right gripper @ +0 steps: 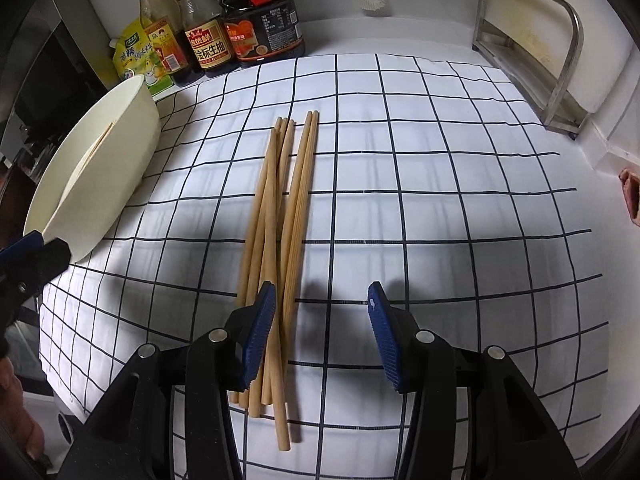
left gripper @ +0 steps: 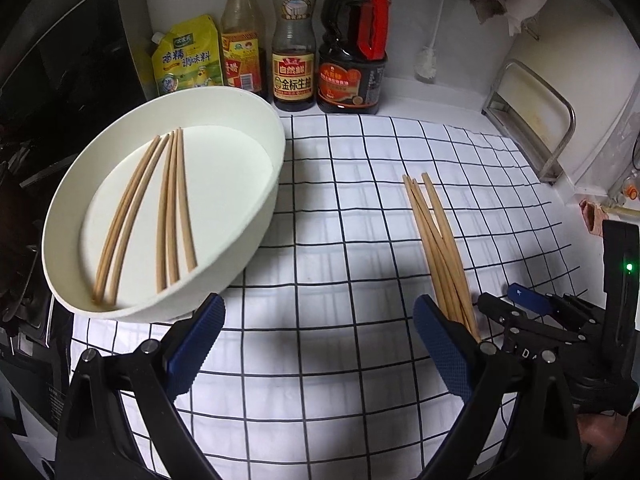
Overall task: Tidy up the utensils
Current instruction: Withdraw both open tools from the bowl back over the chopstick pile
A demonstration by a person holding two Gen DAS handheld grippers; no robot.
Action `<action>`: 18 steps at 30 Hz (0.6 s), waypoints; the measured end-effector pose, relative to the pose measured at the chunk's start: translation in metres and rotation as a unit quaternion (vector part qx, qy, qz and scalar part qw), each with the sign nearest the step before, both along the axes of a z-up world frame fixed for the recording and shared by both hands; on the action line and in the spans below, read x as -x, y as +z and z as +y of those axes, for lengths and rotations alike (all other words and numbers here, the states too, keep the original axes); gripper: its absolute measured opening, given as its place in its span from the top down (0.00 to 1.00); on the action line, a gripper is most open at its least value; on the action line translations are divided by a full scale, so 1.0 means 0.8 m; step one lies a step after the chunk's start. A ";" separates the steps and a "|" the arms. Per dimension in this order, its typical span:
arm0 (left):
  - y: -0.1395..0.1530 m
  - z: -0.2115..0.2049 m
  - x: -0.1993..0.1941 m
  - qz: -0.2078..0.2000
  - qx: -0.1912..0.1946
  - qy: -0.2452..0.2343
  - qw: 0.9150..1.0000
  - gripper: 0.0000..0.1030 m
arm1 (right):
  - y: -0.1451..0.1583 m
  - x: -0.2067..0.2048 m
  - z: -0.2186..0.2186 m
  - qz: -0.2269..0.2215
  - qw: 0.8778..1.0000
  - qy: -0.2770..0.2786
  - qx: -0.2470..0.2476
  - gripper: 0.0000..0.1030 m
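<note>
Bowl: a white oval bowl [left gripper: 256, 184] sits at the left of the checked cloth [left gripper: 360, 240], tilted, its near rim just by the left gripper's left finger.
In the bowl: five wooden chopsticks [left gripper: 172, 212] lie on its floor, two to the left and three to the right, running near to far.
Loose chopsticks: a bundle of chopsticks [right gripper: 280, 216] lies on the cloth right of the bowl, well apart from it, crossing at the near ends.
Left gripper [left gripper: 316, 344]: jaws wide, nothing between them.
Right gripper [right gripper: 322, 336]: jaws partly apart above the bundle's near ends, gripping nothing.
Far edge: sauce bottles [left gripper: 294, 40] and a yellow seasoning pouch [left gripper: 188, 56] stand behind the bowl.
</note>
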State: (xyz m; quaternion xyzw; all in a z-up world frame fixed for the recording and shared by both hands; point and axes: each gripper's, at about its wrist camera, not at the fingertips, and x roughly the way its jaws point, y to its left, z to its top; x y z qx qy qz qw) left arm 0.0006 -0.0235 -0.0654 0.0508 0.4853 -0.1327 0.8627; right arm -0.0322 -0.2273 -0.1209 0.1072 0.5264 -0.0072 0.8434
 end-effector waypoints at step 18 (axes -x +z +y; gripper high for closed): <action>-0.023 -0.029 0.002 0.015 -0.014 -0.001 1.000 0.09 | -0.017 -0.014 0.003 0.006 0.999 0.027 0.017 0.55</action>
